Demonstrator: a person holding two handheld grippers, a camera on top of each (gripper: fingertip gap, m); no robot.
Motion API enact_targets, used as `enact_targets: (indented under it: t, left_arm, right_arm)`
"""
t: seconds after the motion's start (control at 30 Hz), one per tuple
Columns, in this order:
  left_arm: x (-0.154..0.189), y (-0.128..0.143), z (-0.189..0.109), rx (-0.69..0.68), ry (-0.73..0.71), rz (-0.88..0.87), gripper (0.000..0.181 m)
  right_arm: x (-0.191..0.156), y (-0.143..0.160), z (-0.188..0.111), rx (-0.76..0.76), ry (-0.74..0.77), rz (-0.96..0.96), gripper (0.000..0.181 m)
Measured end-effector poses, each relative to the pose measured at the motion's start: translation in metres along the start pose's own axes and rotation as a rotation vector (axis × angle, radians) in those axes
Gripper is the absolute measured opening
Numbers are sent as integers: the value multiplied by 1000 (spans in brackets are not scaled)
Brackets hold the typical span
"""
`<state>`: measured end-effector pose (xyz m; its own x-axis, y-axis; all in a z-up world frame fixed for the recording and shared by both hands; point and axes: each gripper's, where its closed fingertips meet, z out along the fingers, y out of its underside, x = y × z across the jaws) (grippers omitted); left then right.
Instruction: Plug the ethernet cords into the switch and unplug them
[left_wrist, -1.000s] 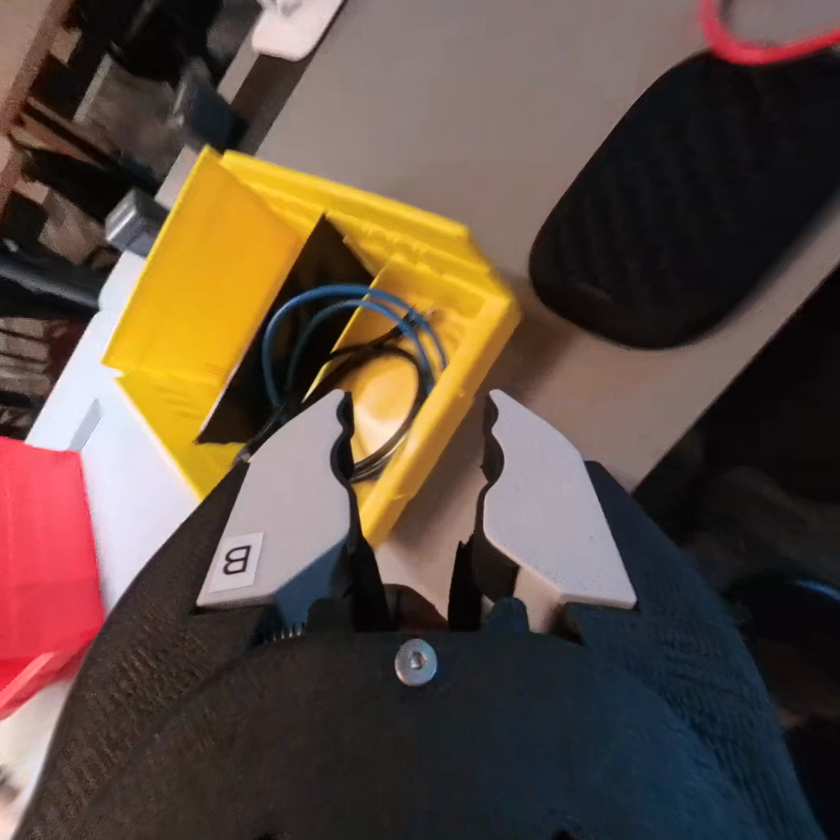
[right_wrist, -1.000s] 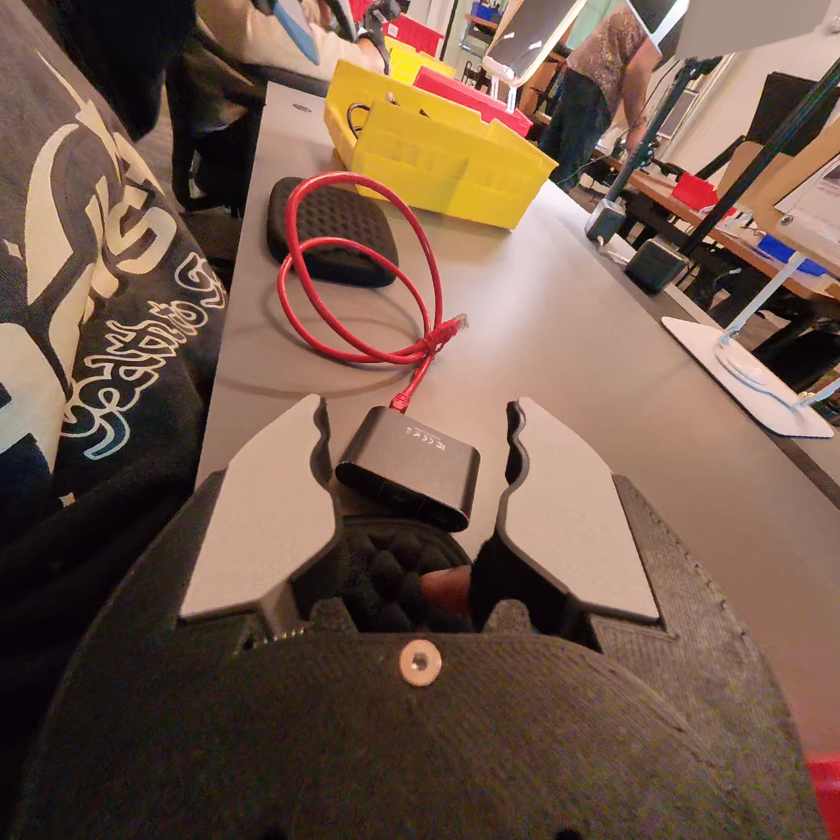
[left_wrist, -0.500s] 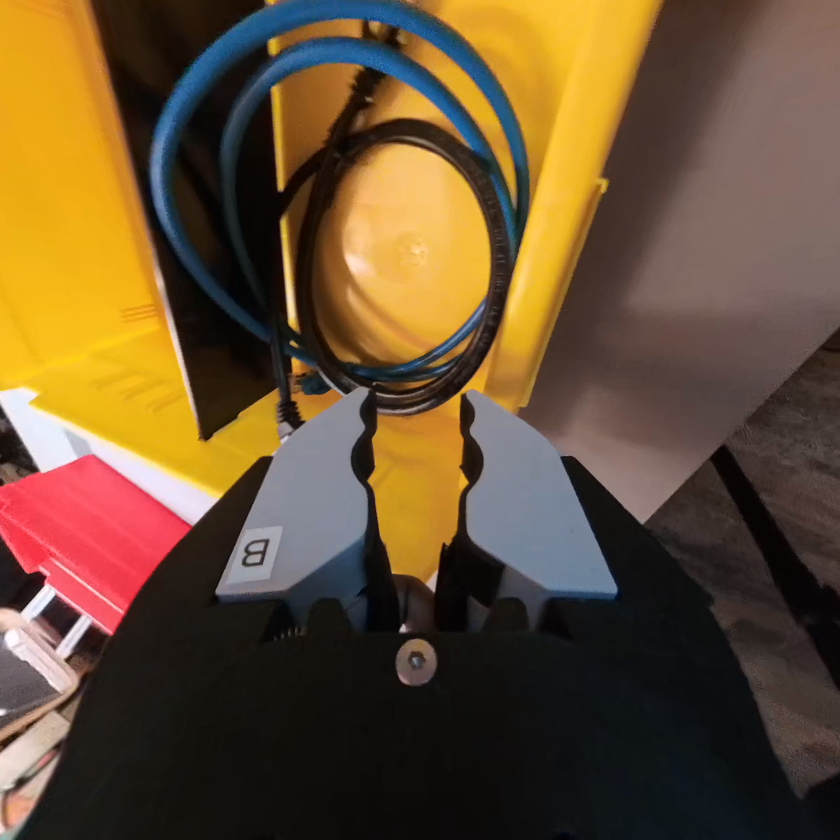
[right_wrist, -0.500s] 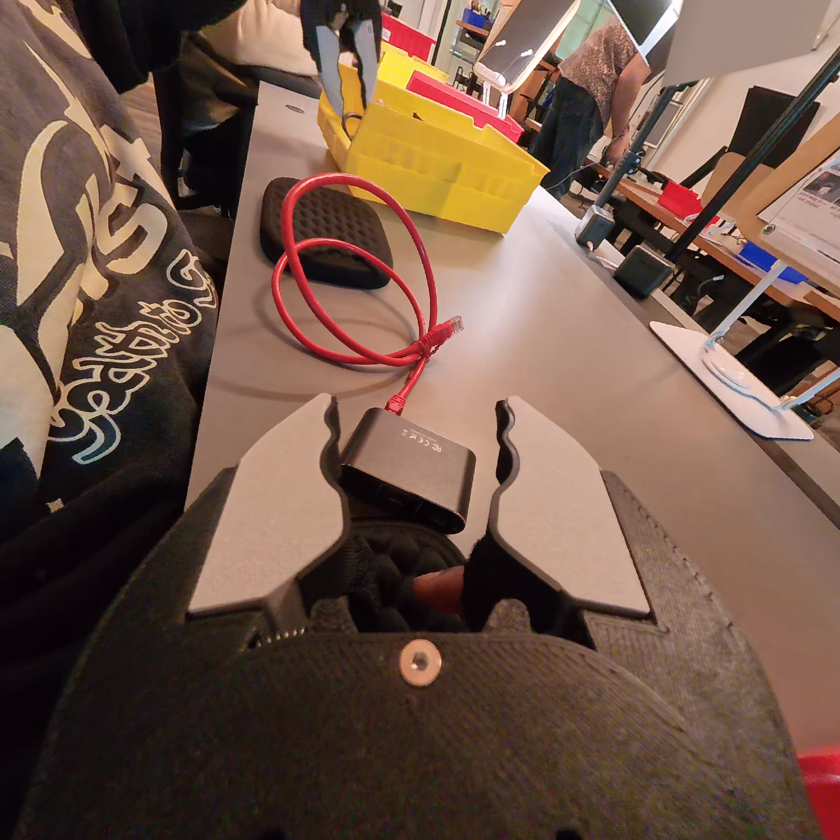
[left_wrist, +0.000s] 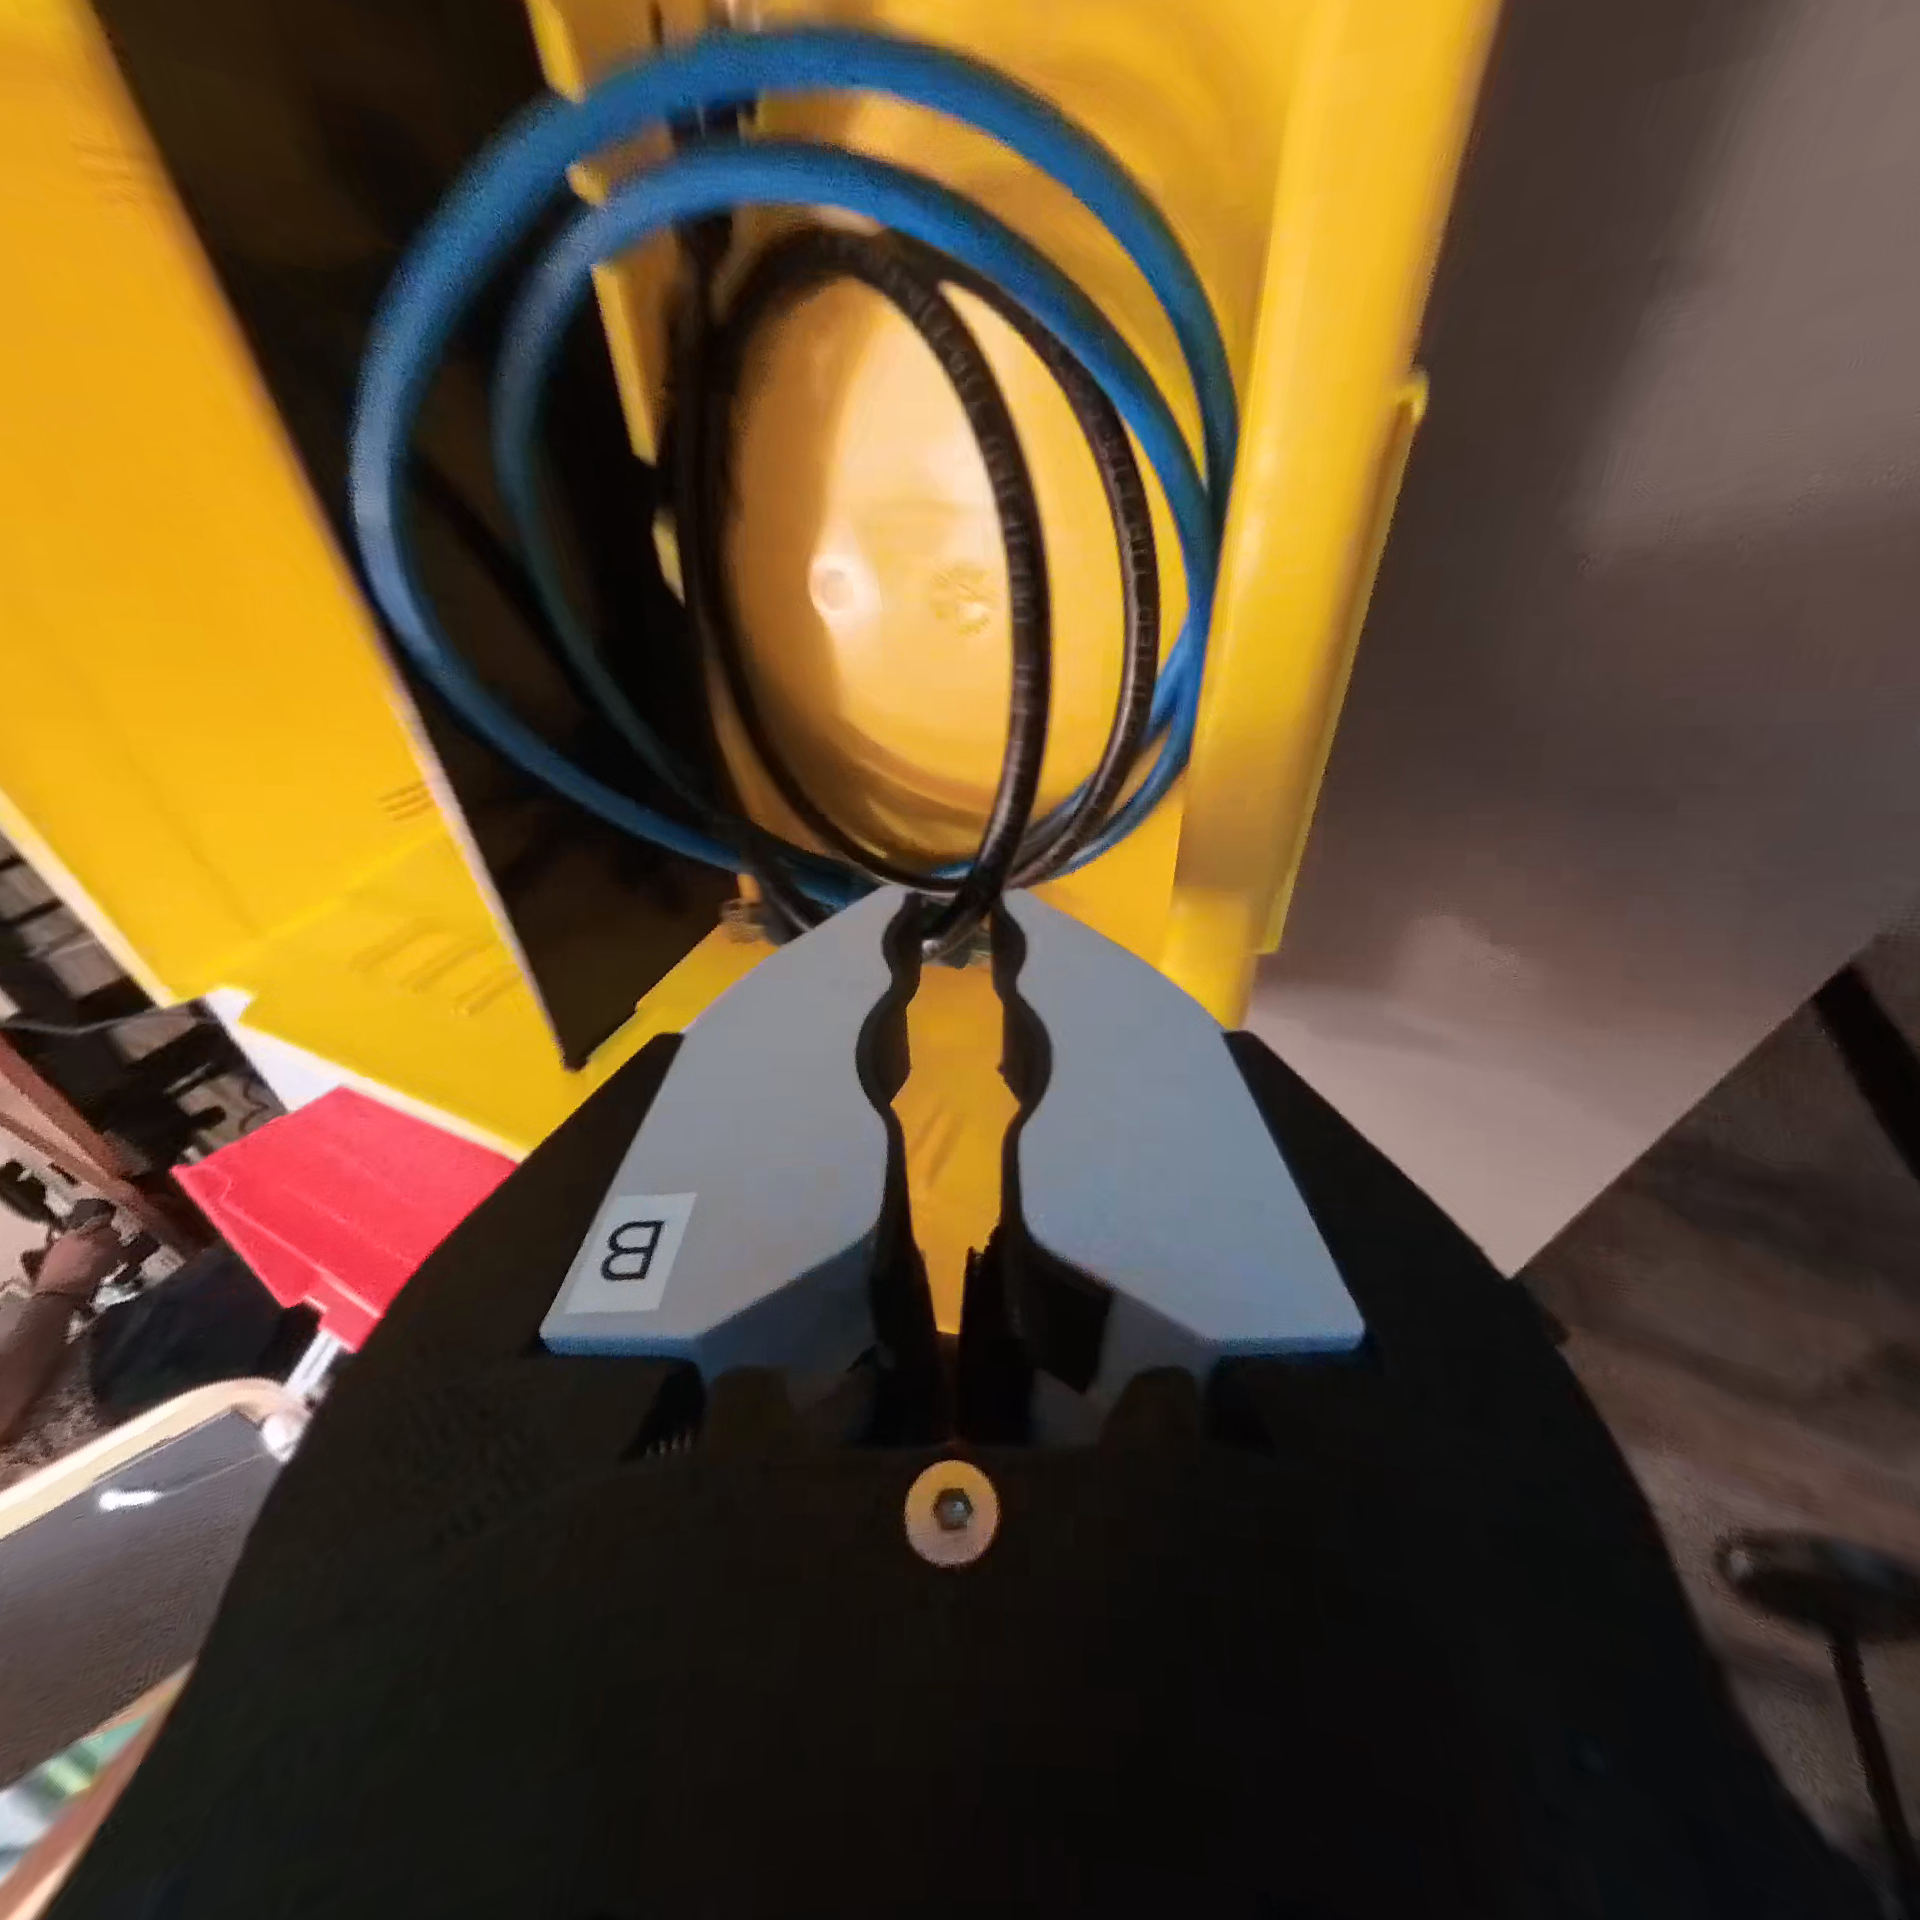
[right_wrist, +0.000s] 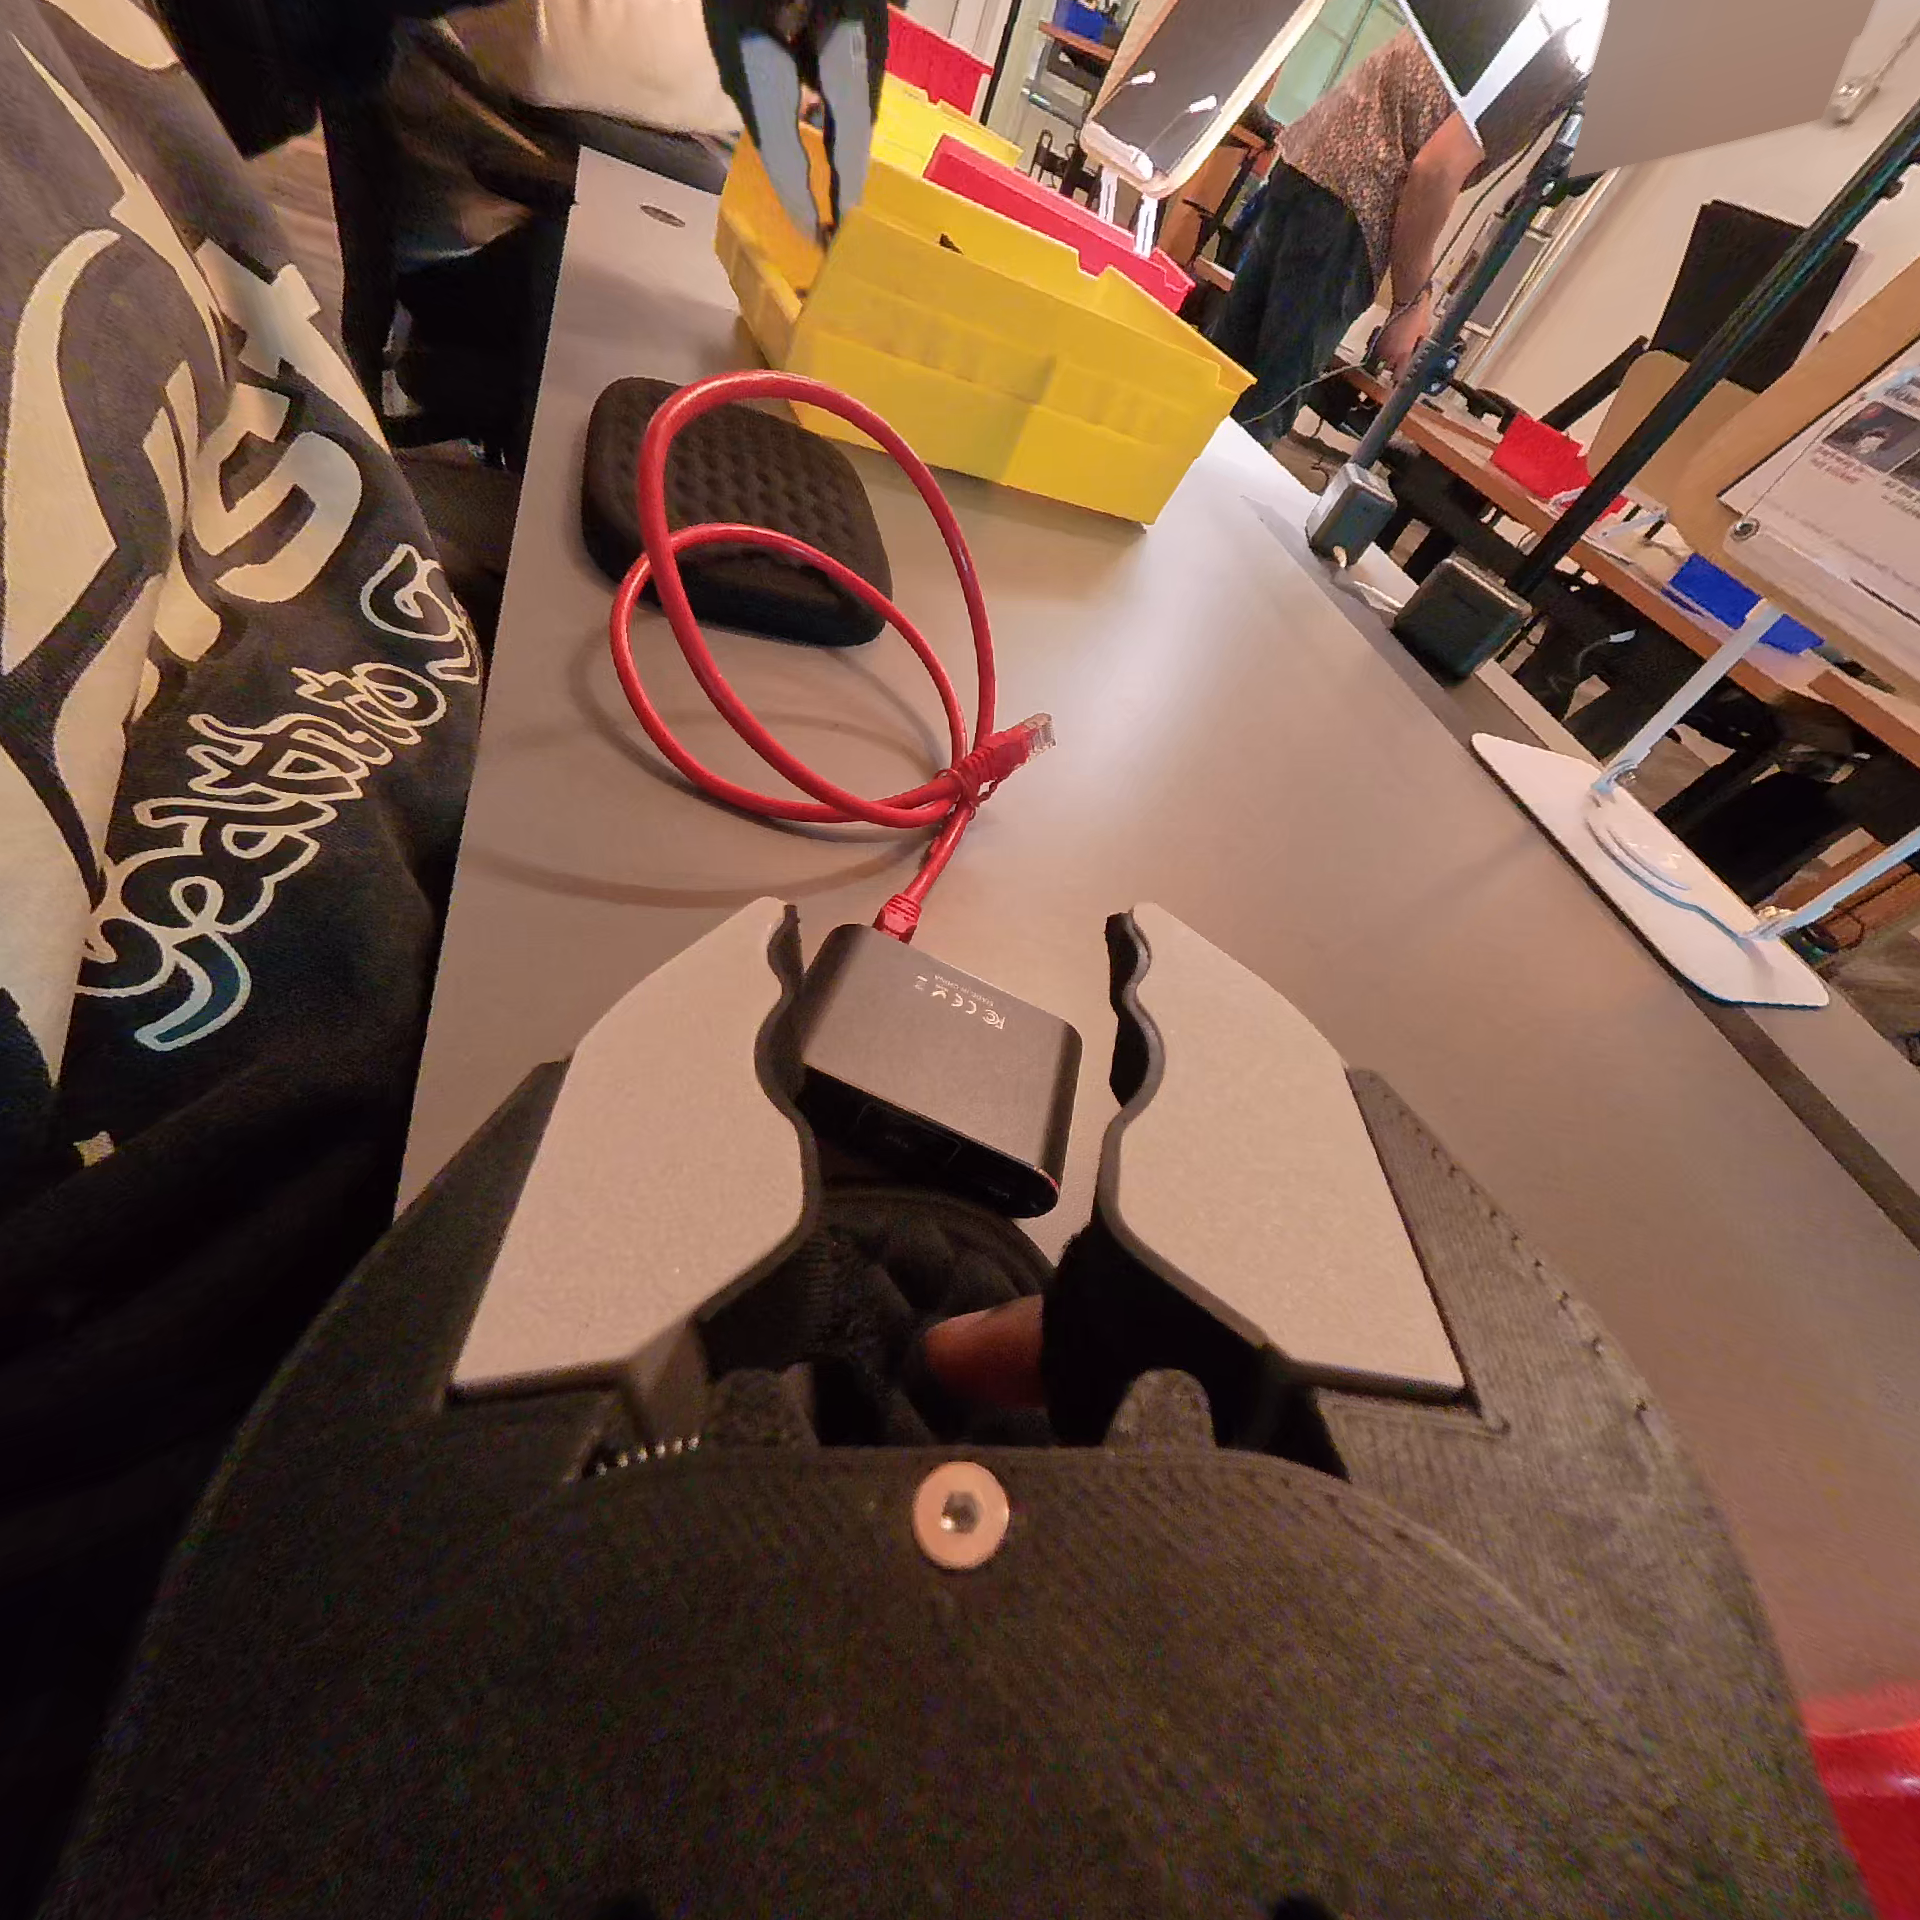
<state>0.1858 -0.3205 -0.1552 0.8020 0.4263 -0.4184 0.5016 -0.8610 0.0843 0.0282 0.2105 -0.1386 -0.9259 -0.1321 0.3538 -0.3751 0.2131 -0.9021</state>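
Since the earlier frame, the left gripper (left_wrist: 951, 935) has closed in: at frame centre its fingers (left_wrist: 790, 1101) pinch the black cord (left_wrist: 1138, 582), coiled with the blue cord (left_wrist: 436, 644) inside the yellow bin (left_wrist: 1320, 623). Right view: the right gripper (right_wrist: 951, 935) holds its fingers (right_wrist: 644, 1143) open around the black switch (right_wrist: 940, 1060) at centre on the counter (right_wrist: 1299, 831), the red cord (right_wrist: 790, 644) plugged into it.

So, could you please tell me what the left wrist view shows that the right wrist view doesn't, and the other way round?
Only the left wrist view shows the bin's inside: the coiled blue cord and black cord, with the left claw nearly shut around the black loop. Only the right wrist view shows the open right claw flanking the black switch, the red cord plugged into it, and a black pad. Both show the yellow bin, red bin and grey table.
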Motion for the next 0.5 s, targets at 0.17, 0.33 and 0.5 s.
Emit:
enact_targets:
  t: [0.17,0.33,0.5]
  left_arm:
    - [-37,-9,-62,192,-275,-127,5]
    - [-70,-12,-119,324,-570,-282,6]
    - [-85,-35,-157,483,-774,-413,6]
  right_arm:
    - [0,1,1,-9,5,-9,56]
    - [0,2,1,-13,7,-16,55]
    - [0,2,2,-13,6,-13,55]
